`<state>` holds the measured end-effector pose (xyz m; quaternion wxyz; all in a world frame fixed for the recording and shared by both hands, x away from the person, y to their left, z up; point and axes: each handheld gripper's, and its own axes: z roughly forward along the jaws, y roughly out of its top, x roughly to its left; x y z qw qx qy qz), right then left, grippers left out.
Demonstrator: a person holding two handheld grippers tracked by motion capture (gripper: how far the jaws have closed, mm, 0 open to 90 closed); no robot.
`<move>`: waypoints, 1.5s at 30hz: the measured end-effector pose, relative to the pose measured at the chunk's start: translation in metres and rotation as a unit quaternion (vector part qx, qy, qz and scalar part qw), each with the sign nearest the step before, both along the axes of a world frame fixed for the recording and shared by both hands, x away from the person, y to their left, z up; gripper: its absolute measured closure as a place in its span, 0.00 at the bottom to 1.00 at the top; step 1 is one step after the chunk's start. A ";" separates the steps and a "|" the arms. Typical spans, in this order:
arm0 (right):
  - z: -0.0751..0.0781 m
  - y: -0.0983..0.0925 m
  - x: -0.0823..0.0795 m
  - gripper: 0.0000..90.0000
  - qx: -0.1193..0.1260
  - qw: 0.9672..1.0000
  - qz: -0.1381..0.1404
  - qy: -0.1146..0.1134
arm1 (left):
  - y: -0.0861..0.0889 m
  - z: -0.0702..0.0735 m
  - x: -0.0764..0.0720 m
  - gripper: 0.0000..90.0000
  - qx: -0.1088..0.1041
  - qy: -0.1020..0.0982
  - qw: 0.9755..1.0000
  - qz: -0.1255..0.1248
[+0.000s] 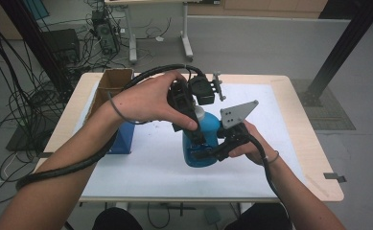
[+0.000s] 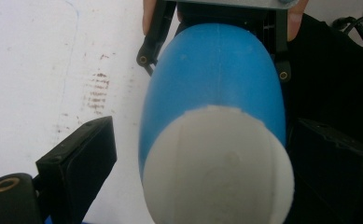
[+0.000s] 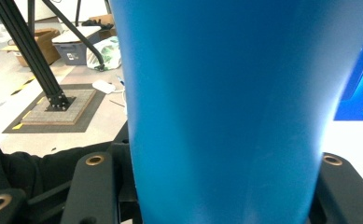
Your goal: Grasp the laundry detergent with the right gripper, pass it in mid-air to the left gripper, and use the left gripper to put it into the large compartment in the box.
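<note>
Filling the nearest ground of the left gripper view, the white domed plastic cap (image 2: 216,168) tops a smooth blue plastic bottle (image 1: 204,139) that stands upright on the white-covered counter (image 1: 280,124), near its middle. Around that cap the left tongs (image 1: 193,120) are released, the 2 black jaws standing apart on either side with a clear gap at the near one and bare counter showing through. Lower down, the right tongs (image 1: 213,152) are clenched on the bottle's body; the right gripper view has the blue wall pressed between both jaws. My reading is that the step in hand is closing on the cap to twist it off while the body is held fast. To do that well, the left tongs should settle level around the cap's side, not its rounded crown, where the pads would likely slide off. Squeeze evenly before turning, and keep the turn about the bottle's own axis. The right grip should hold firm without crushing the soft wall, or liquid may spurt once the seal breaks. An open brown cardboard box (image 1: 111,85) and a blue carton (image 1: 122,136) sit well apart at the left.
</note>
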<state>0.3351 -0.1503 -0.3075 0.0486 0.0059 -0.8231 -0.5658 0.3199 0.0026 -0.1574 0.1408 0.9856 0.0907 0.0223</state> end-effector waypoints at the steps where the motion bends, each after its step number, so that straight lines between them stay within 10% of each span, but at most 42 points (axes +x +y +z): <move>1: 0.000 0.000 0.000 0.48 0.000 1.000 -0.001 -0.001 | 0.000 0.001 0.000 0.11 -0.001 -0.001 1.000 -0.001; 45: 0.001 -0.001 -0.002 0.48 0.003 1.000 0.004 -0.006 | -0.014 -0.001 0.001 0.41 0.038 0.007 0.999 -0.027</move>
